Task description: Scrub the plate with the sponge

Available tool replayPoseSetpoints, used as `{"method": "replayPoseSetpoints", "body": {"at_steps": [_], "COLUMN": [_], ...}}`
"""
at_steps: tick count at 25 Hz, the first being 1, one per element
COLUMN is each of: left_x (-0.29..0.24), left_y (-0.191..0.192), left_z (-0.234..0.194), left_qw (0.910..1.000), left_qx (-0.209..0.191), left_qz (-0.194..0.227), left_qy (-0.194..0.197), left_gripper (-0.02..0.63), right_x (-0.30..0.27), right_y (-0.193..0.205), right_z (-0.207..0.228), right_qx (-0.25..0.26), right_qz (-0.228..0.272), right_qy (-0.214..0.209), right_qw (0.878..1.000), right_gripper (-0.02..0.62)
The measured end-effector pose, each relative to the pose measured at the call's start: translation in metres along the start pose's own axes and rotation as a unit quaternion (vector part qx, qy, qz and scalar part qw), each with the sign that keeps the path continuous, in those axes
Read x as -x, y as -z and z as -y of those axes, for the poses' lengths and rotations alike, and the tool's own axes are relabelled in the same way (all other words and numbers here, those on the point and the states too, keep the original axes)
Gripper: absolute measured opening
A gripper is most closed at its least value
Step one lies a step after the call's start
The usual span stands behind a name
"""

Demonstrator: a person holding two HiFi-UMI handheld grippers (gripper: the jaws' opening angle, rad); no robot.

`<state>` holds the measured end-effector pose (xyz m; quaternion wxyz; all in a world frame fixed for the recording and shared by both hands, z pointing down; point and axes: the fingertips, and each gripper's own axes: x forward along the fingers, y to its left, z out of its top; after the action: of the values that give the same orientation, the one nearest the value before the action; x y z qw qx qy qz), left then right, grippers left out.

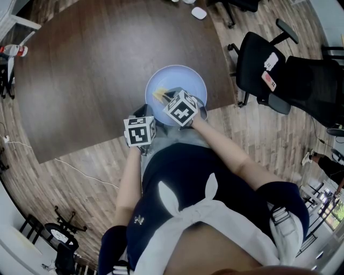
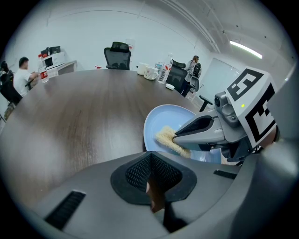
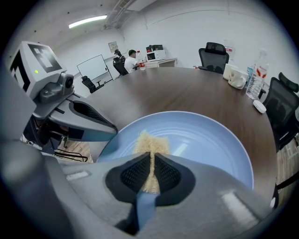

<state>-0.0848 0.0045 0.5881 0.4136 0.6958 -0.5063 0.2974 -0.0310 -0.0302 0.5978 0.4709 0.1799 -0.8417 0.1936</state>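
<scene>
A light blue plate (image 1: 183, 80) lies near the front edge of the dark wooden table (image 1: 91, 70). My right gripper (image 3: 152, 156) is shut on a yellowish sponge (image 3: 150, 142) and holds it on the plate's (image 3: 205, 140) near left part. The left gripper view shows the sponge (image 2: 167, 138) sticking out of the right gripper (image 2: 180, 139) onto the plate (image 2: 163, 119). My left gripper (image 2: 151, 156) is shut, its tips against the plate's left rim. Whether it pinches the rim is hidden. In the head view the left gripper (image 1: 142, 113) sits just left of the right gripper (image 1: 163, 98).
Black office chairs (image 1: 263, 70) stand right of the table. A white object (image 1: 199, 13) lies at the far edge, with white mugs (image 3: 236, 74) and a bottle (image 3: 258, 74) nearby. A person (image 3: 133, 58) sits far off. The table's edge runs just below the plate.
</scene>
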Motion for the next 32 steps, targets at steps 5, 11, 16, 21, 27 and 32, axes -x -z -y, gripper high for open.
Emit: {"method": "replayPoseSetpoints", "body": {"at_steps": [5,11,16,21,27,32], "left_x": [-0.001,0.0,-0.001,-0.001,-0.001,-0.001], "left_y": [-0.001,-0.001,-0.002,-0.002,-0.003,-0.003], "left_z": [-0.001,-0.001,-0.001,-0.001,0.0,0.001], "left_qw": [1.0,1.0,1.0,1.0,1.0,1.0], "left_qx": [-0.003,-0.002,-0.001,0.0,0.001,0.001], "left_qz": [-0.003,-0.003,-0.002,-0.002,-0.001,-0.002], "left_qy": [0.0,-0.001,-0.002,-0.004,-0.006,-0.007], "left_gripper": [0.006,0.006,0.006,0.006,0.006,0.006], "right_x": [0.0,0.001,0.002,0.002,0.005,0.006], "right_y": [-0.003,-0.002,-0.002,-0.003,-0.003,-0.001], "right_z": [0.008,0.011,0.018,0.026,0.037,0.041], "right_qx": [-0.004,-0.01,-0.015,-0.027,-0.032,-0.041], "right_qz": [0.006,0.006,0.01,0.016,0.017,0.019], "right_qy": [0.009,0.011,0.016,0.02,0.031,0.035], "right_qw": [1.0,1.0,1.0,0.999,0.999,0.998], "right_gripper": [0.025,0.025,0.025,0.025,0.025,0.025]}}
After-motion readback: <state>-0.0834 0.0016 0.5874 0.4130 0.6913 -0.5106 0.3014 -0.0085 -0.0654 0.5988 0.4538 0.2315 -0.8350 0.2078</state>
